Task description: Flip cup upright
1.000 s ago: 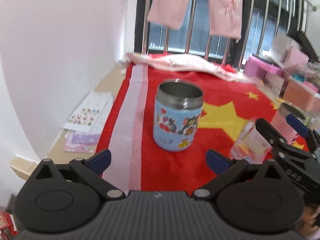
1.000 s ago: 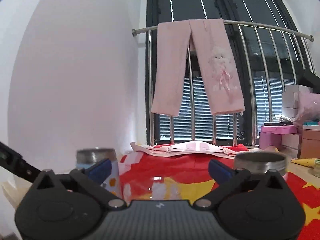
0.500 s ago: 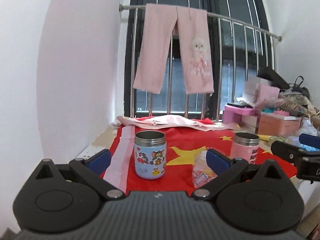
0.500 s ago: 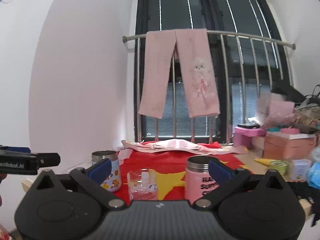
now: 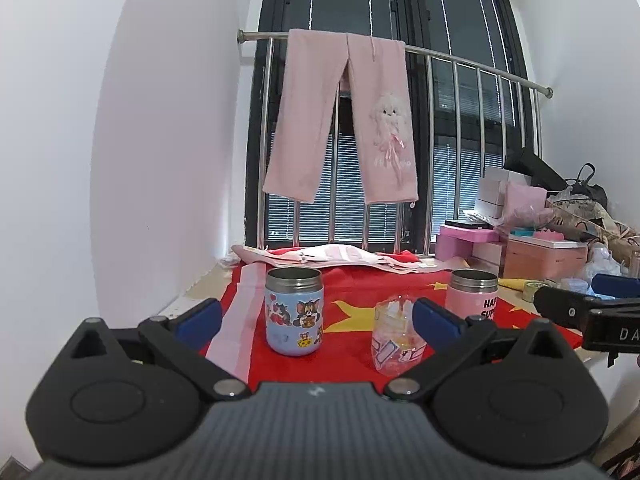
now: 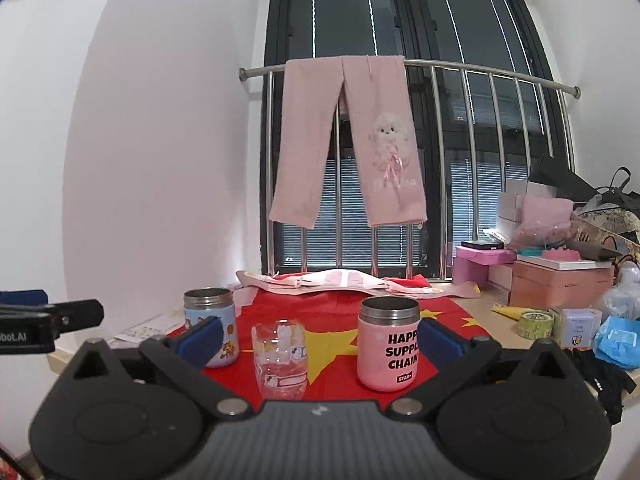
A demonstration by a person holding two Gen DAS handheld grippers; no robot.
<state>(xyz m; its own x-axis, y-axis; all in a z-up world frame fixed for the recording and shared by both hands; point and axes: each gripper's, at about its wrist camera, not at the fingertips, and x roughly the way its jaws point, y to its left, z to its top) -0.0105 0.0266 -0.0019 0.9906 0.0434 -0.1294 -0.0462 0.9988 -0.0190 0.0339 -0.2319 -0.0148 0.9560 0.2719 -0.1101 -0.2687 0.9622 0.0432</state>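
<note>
Clear plastic cup (image 6: 280, 358) upright on red cloth (image 6: 332, 312), ahead of both spread, empty claws, untouched.

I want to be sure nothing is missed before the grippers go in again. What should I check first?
1. Left gripper open, holding nothing: ok.
2. Right gripper open, holding nothing: ok.
3. Blue cup upright, steel mouth up: ok.
4. Pink cup upright, mouth up: ok.
5. Clear cup standing on the red cloth, mouth up: cannot tell, because the clear wall hides which end is open.
6. Gaps between the three cups for fingers to enter: ok.
</note>
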